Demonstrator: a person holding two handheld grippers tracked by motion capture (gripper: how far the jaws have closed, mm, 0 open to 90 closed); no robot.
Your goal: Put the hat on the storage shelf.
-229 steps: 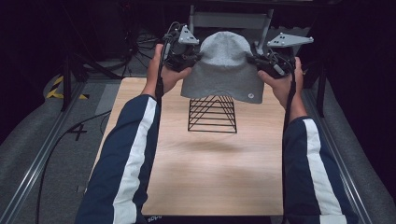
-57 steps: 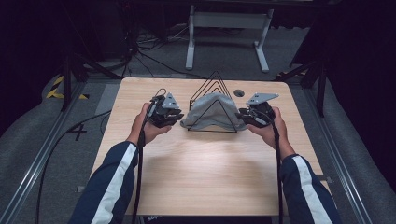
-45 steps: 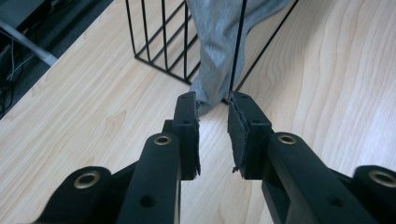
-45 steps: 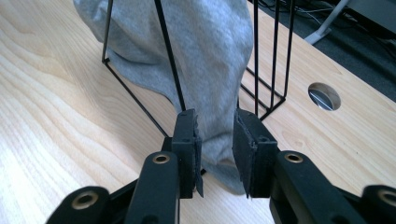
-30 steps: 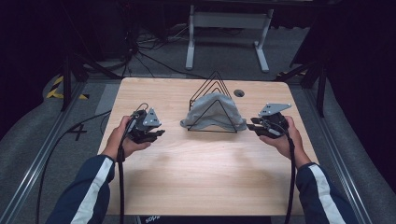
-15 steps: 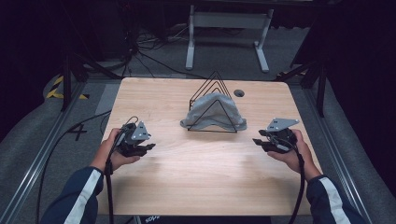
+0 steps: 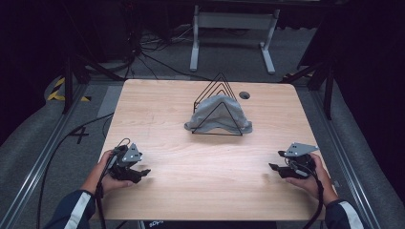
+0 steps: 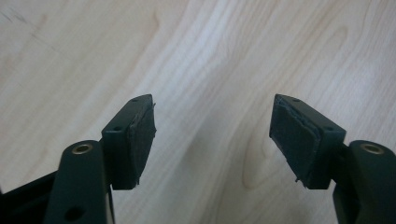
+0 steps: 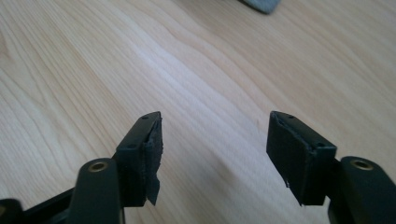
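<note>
Grey beanie [image 7: 217, 113] draped over the black wire rack [image 7: 217, 102], far side of the counter [image 7: 157, 119]. Lies ahead of and between the 2 claws, long axis across. Left claw [image 7: 142, 172] and right claw [image 7: 273, 168] about equally distant, both just opened wide, empty.

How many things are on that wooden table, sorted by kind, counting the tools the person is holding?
Grey hat: 1
Black wire rack: 1
Handheld tools, the left tool and the right tool: 2
Total: 4
The hat is draped over the rack, and both tools are open and empty near the table's front edge.
</note>
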